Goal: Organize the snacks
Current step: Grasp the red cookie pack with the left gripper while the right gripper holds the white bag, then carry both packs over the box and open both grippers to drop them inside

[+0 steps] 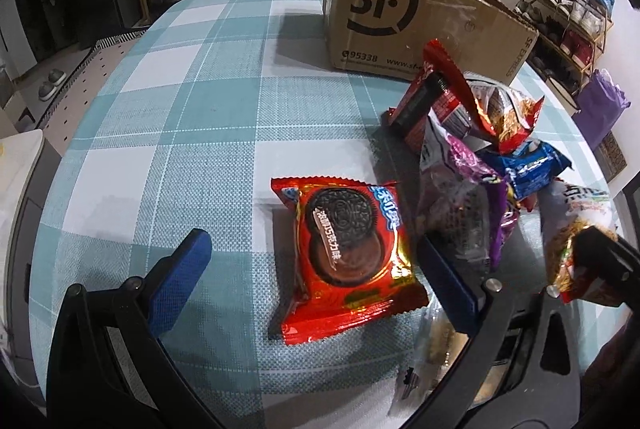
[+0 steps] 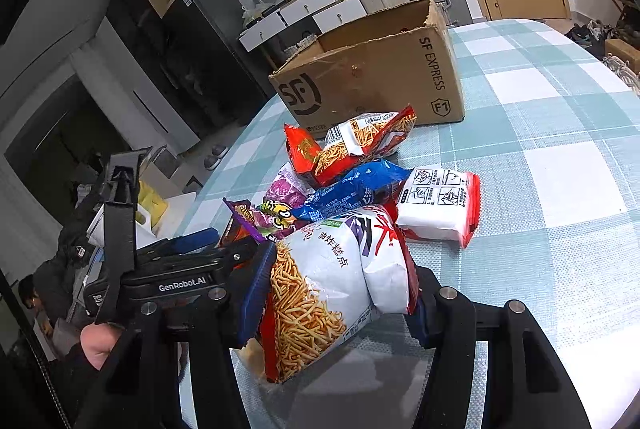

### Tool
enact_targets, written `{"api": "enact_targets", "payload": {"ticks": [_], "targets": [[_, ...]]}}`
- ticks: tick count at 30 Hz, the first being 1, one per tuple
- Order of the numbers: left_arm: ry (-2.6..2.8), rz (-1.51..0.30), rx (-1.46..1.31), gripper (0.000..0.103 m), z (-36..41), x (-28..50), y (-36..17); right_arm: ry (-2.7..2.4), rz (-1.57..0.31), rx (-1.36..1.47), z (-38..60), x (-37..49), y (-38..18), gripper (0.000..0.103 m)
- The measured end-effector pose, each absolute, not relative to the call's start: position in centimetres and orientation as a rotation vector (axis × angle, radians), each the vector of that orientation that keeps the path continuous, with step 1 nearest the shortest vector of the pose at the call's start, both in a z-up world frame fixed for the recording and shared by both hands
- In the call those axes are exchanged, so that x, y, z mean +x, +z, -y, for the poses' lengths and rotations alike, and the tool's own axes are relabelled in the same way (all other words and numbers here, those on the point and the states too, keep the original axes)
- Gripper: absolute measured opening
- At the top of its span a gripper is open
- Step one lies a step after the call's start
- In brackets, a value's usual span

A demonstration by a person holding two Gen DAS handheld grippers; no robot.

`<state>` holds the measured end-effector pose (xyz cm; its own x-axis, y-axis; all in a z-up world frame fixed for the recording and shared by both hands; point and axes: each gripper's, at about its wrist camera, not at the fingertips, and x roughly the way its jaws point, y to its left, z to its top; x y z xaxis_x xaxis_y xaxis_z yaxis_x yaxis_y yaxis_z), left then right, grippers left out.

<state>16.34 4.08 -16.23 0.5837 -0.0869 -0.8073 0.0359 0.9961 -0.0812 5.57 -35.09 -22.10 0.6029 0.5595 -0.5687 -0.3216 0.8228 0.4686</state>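
Right gripper (image 2: 336, 305): fingers clamped on the noodle-snack bag (image 2: 328, 281) at 6 o'clock of its view; the puffy film bulges, so it may slide out or the sticks inside may crush.
Left gripper (image 1: 316, 269): fingers apart, straddling the red Oreo pack (image 1: 344, 253) flat on the checked tablecloth (image 1: 180, 109); closing askew could pinch the cloth.
Snack pile (image 2: 352, 185): loose packets at 12 o'clock; lifting the bag may drag neighbours.
SF box (image 2: 372, 77): open, farther at 12 o'clock; a soft wall could buckle.
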Motion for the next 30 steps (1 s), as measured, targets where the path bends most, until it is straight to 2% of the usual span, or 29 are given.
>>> {"api": "enact_targets", "payload": {"ticks": [5, 8, 11, 13, 30], "targets": [[-0.069, -0.953, -0.027, 0.100, -3.9, 16.8, -16.6, 0.518, -0.763, 0.339, 35.3, 5.5, -22.0, 0.058], [-0.087, -0.940, 0.002, 0.089, -3.4, 16.6, -16.5, 0.517, -0.761, 0.342, 35.5, 5.4, -22.0, 0.058], [-0.108, -0.920, 0.021, 0.071, -3.0, 16.1, -16.3, 0.513, -0.760, 0.345, 35.6, 5.3, -22.0, 0.058], [-0.127, -0.907, 0.020, 0.045, -3.0, 15.9, -16.1, 0.513, -0.758, 0.348, 35.7, 5.3, -21.9, 0.058], [-0.201, -0.899, -0.039, 0.044, -3.8, 13.9, -15.2, 0.510, -0.730, 0.349, 36.2, 4.4, -20.8, 0.058]]}}
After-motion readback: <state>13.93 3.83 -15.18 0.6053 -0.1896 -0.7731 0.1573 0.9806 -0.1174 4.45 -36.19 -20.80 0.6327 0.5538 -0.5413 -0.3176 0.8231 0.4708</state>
